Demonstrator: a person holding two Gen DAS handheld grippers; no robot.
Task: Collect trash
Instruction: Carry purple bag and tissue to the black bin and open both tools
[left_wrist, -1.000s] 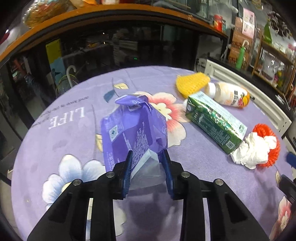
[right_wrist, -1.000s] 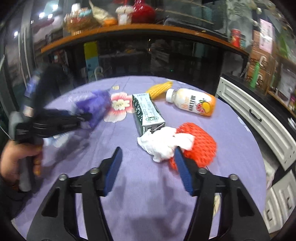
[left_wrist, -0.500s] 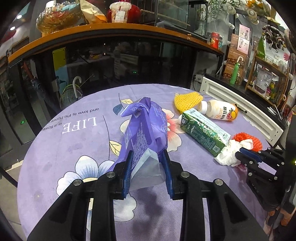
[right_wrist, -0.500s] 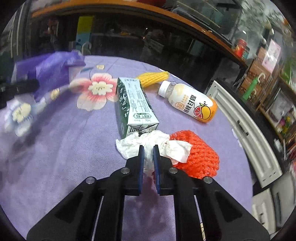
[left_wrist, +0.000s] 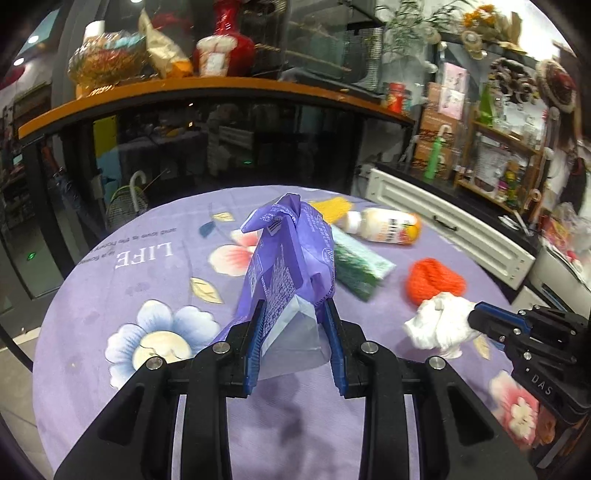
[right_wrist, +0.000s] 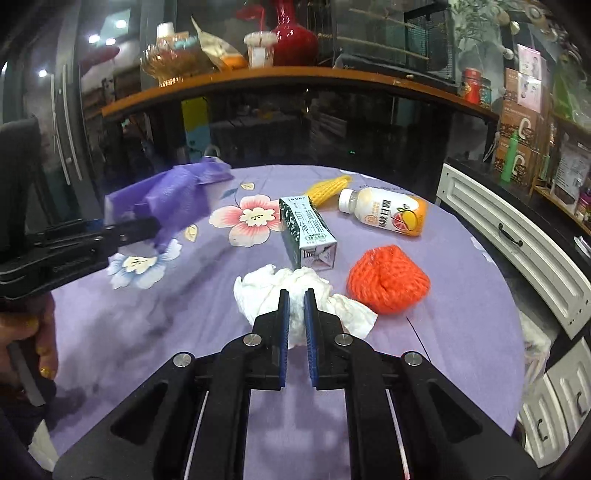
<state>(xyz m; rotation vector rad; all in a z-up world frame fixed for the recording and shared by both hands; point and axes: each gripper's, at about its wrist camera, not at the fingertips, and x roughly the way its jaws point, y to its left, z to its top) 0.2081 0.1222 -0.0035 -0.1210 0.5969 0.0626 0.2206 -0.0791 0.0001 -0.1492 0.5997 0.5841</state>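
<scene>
My left gripper (left_wrist: 294, 317) is shut on a crumpled purple wrapper bag (left_wrist: 291, 251), held up above the round table; the same bag (right_wrist: 173, 195) shows at the left of the right wrist view. A crumpled white tissue (right_wrist: 291, 291) is pinched between the narrow jaws of my right gripper (right_wrist: 294, 301), lifted slightly beside the orange foam net (right_wrist: 388, 278). In the left wrist view the tissue (left_wrist: 439, 328) hangs from the right gripper's tip. A green carton (right_wrist: 308, 232), a juice bottle (right_wrist: 384, 216) and a yellow foam net (right_wrist: 328, 190) lie farther back.
A purple flowered cloth (right_wrist: 443, 332) covers the round table. White drawer cabinets (right_wrist: 524, 236) stand close on the right, dark glass-front cabinets with an orange shelf (right_wrist: 295, 79) behind. A person's hand (right_wrist: 40, 347) grips the left tool at the lower left.
My right gripper closed on the white tissue and pulled it off the orange net toward me. The left gripper rose and drew back with the purple bag.
</scene>
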